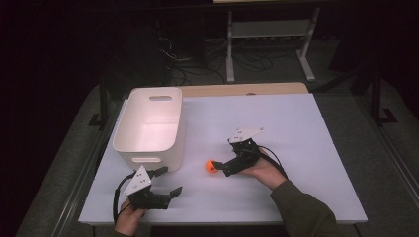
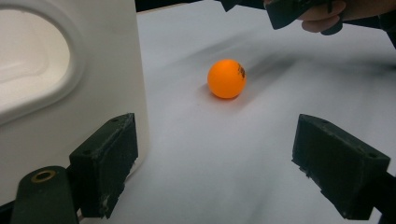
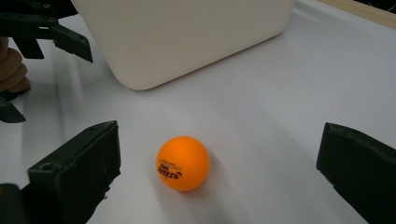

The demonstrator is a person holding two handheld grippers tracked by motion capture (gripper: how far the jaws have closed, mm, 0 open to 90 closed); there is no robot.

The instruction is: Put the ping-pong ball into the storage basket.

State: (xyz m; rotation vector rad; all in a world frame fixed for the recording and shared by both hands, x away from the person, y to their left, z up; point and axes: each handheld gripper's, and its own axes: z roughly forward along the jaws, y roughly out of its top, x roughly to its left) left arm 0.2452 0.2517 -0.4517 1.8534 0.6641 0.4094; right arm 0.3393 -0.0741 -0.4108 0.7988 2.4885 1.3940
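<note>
Both tongs gape: R tongs (image 3: 219, 163) straddle orange ball (image 3: 182, 163), L tongs (image 2: 224, 163) beside white bin (image 1: 148, 123).

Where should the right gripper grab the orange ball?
Across the widest middle of the small orange ball, which rests free on the white table beside the white plastic bin. It is round, so any diameter probably works. The right gripper is open with the ball between its fingers; closing level should do.

My white table top (image 1: 296, 128) sits lit in a dark room, a wooden edge (image 1: 237, 90) along its far side. Beyond it, cables (image 1: 197, 64) trail over grey floor (image 1: 341, 94) beside a pale metal frame (image 1: 267, 29).
</note>
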